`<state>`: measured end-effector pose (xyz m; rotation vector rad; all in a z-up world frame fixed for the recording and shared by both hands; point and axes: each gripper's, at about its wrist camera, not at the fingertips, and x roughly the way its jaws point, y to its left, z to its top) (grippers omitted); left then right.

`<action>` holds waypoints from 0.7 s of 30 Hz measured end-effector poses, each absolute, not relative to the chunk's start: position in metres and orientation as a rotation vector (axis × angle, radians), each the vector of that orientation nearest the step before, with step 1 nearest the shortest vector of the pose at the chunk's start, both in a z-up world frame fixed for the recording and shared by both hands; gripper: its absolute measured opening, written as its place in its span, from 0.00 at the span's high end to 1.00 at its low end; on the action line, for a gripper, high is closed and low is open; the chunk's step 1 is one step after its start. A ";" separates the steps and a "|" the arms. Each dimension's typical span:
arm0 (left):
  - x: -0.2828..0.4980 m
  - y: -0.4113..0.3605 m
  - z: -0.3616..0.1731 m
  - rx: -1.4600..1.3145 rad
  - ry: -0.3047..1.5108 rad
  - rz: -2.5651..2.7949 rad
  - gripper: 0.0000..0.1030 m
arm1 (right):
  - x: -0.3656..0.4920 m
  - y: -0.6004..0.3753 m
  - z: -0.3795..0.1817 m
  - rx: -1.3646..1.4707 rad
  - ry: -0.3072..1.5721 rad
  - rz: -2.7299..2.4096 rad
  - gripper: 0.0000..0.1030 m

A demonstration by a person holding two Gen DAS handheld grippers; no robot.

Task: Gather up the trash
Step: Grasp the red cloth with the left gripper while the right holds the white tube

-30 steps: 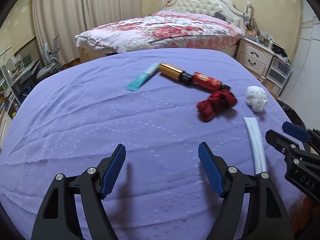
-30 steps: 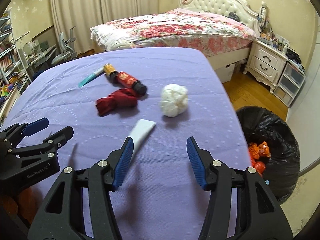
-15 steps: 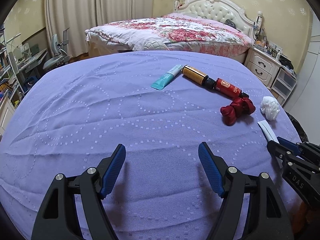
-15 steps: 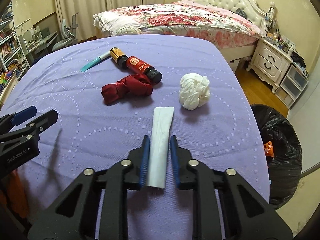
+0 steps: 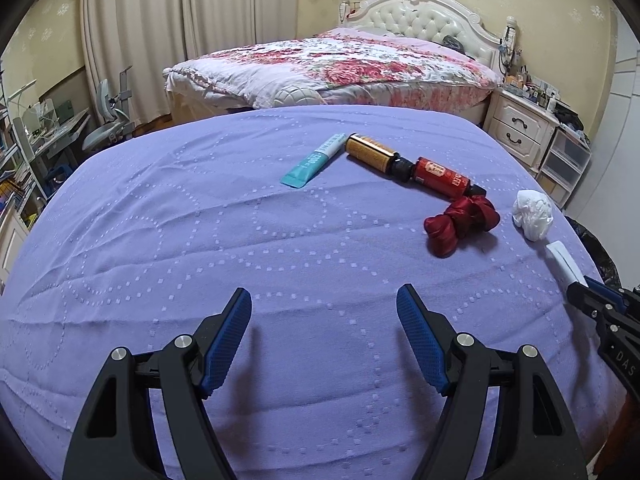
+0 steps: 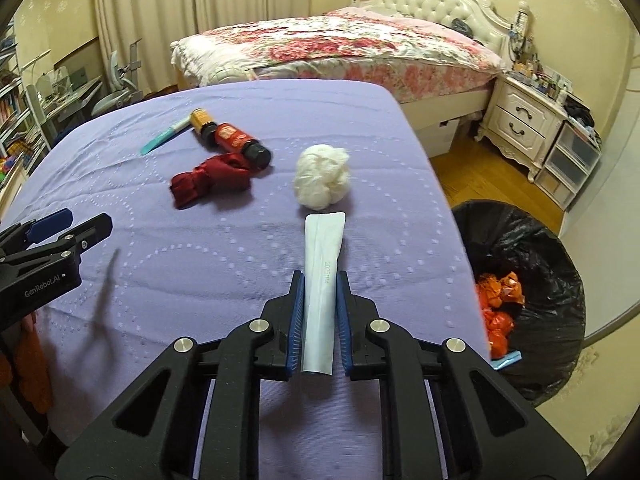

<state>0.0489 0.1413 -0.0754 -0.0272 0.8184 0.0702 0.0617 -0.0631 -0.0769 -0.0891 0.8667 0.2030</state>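
My right gripper (image 6: 319, 280) is shut on a flat white tube (image 6: 322, 264) and holds it just above the purple cloth; the tube also shows in the left wrist view (image 5: 564, 262). A white crumpled paper ball (image 6: 322, 176), a red crumpled wrapper (image 6: 210, 182), a red bottle (image 6: 238, 142), an amber bottle (image 6: 202, 120) and a teal tube (image 6: 164, 140) lie further on. My left gripper (image 5: 324, 308) is open and empty over bare cloth, left of the right gripper (image 5: 600, 300).
A black-lined trash bin (image 6: 532, 280) with orange wrappers inside stands on the floor right of the purple table (image 6: 200, 272). A bed (image 6: 340, 48) and white nightstand (image 6: 524, 120) stand behind. Shelves and a chair (image 5: 108, 120) are at the left.
My right gripper moved onto the white tube, shut on it and lifted it slightly. The left gripper drew back and to the left, staying open.
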 end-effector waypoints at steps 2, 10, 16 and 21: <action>0.051 0.135 -0.075 -0.015 0.815 0.060 0.29 | 0.066 -0.073 -0.077 -0.073 0.867 0.182 0.85; 0.074 0.105 -0.076 0.034 0.804 0.020 0.29 | 0.081 -0.091 -0.082 -0.038 0.869 0.162 0.85; 0.095 0.085 -0.077 0.060 0.809 -0.014 0.28 | 0.097 -0.098 -0.084 -0.014 0.869 0.162 0.85; 0.115 0.074 -0.078 0.075 0.819 -0.025 0.27 | 0.105 -0.105 -0.086 0.009 0.872 0.168 0.85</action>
